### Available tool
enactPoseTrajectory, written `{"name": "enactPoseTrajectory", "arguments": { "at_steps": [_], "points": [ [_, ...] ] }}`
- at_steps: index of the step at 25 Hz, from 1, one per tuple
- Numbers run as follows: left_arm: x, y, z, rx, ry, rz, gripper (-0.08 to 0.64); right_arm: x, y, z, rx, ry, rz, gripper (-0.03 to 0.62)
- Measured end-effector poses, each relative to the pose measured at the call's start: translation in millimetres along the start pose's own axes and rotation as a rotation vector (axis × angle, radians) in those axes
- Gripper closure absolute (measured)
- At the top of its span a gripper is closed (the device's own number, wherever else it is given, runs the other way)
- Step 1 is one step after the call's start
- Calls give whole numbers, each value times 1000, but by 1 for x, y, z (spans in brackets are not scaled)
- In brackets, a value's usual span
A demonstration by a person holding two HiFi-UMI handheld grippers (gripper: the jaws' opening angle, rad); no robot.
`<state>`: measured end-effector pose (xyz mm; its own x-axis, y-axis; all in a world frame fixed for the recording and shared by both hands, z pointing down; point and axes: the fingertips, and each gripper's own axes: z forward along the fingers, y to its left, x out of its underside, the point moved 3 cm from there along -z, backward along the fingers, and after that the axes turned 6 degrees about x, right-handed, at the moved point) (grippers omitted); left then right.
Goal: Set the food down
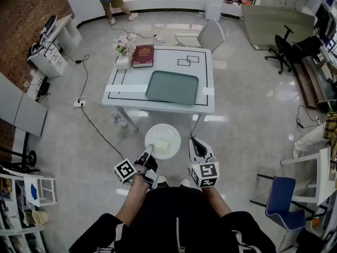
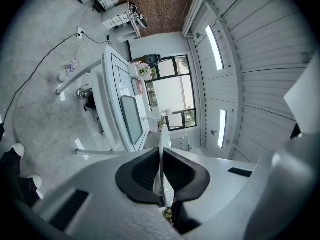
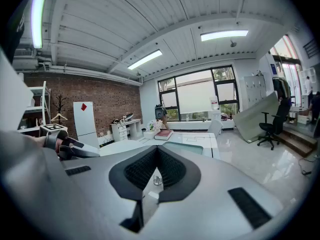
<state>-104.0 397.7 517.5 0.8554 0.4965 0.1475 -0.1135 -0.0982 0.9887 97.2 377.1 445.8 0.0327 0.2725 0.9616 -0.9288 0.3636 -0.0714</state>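
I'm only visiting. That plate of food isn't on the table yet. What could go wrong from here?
1. The left gripper pinches the plate by one edge only. It might tip, and the food could slide off.
2. The right gripper is beside the plate but gives it no support.
3. A cable lies on the floor near the table, so a trip is possible.
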Motion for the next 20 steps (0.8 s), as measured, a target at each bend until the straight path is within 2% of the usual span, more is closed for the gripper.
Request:
{"name": "enactPoseTrajectory", "arguments": {
  "at_steps": [11,20],
  "points": [
    [-1,-3,8,1,19,19,541,-2,-2,-6,-2,-2,-25,583],
    [13,-4,11,-21,10,23,541,0,-11,-15,-38,-12,9,583]
  ]
}}
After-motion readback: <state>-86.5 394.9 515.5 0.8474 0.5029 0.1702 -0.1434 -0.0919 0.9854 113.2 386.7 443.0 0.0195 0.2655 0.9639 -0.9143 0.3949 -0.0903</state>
